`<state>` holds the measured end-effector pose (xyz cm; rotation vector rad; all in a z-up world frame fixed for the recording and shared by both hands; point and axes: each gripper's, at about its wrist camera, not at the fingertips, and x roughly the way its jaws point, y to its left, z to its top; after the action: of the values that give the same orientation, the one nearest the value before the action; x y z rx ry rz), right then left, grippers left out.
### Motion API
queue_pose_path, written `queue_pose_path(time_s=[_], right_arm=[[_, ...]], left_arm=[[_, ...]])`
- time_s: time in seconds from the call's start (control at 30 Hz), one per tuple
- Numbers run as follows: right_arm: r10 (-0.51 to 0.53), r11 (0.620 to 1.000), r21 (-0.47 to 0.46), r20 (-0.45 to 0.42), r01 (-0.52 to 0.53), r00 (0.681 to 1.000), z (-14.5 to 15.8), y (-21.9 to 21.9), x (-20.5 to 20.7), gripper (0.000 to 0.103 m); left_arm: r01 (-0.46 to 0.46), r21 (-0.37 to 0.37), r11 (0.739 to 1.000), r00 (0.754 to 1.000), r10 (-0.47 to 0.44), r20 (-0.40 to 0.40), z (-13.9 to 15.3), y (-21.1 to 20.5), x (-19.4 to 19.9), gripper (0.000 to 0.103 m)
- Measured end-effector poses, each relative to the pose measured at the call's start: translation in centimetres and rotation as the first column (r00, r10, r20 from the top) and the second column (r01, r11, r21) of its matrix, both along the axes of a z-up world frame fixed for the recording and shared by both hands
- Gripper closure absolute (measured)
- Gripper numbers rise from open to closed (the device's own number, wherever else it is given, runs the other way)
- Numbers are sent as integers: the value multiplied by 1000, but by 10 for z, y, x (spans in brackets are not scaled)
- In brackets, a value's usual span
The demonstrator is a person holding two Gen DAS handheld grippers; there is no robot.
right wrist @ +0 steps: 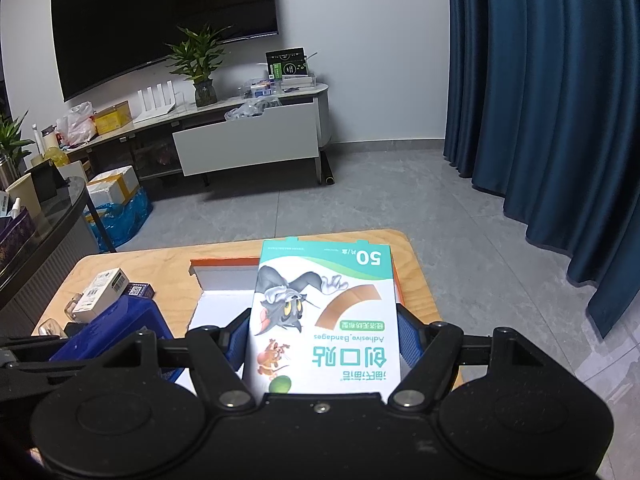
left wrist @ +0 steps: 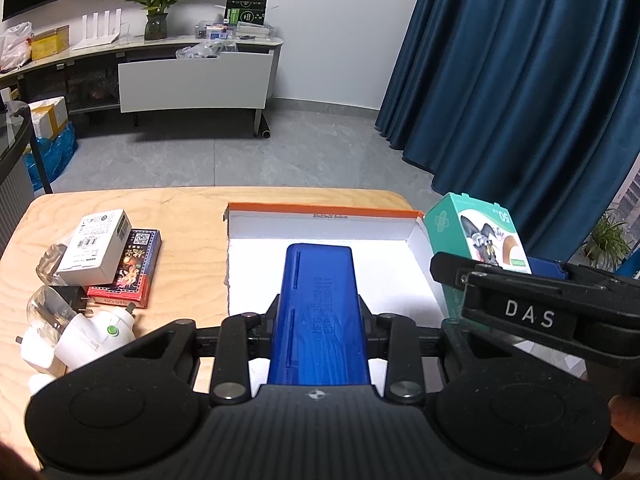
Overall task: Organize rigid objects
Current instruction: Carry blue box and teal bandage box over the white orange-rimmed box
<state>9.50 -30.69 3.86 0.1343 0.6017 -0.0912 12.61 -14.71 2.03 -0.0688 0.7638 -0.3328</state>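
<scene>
While the left wrist view looks down its own fingers, the left gripper (left wrist: 319, 316) is clamped on a blue case (left wrist: 319, 312), a smooth, hard plastic oblong with moulded lettering, held lengthwise over the shallow white tray (left wrist: 416, 236) with its orange rim, probably so it can go in flat. At the left of the wooden table (left wrist: 192, 216) lie a white carton (left wrist: 96, 246) stacked on a red card box (left wrist: 128, 276), and nearer, white plug adapters (left wrist: 76, 340) beside clear plastic. At the right, the right gripper's black body crosses in front of the bandage box (left wrist: 476, 236).

In the right wrist view, the right gripper (right wrist: 322, 340) is closed on the bandage box (right wrist: 324, 312), glossy printed cardboard, its sides pinched between ribbed blue pads (right wrist: 408, 340), above the tray's (right wrist: 224, 264) right part. The blue case (right wrist: 120, 324) shows low at the left.
</scene>
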Motion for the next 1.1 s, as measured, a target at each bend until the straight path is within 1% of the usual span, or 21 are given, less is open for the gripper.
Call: queue_pose_path(time_s=[0.3,0.73,1.1], right_arm=[[1,1000,6,10,-1,1000,2,-2,-3,19],[5,1000,8,1,-5,1000,5,-3,-6,19],[7,1000,30,-27,-6,1000,0,-9,7,19]], left_arm=[[5,3,1000,1000,-5,4,1,-3,0,70],[0,4,1000,1000,0,-1,-1,-2,1,70],[-10,10,1000,1000,10,-8,-3,-1,2,70]])
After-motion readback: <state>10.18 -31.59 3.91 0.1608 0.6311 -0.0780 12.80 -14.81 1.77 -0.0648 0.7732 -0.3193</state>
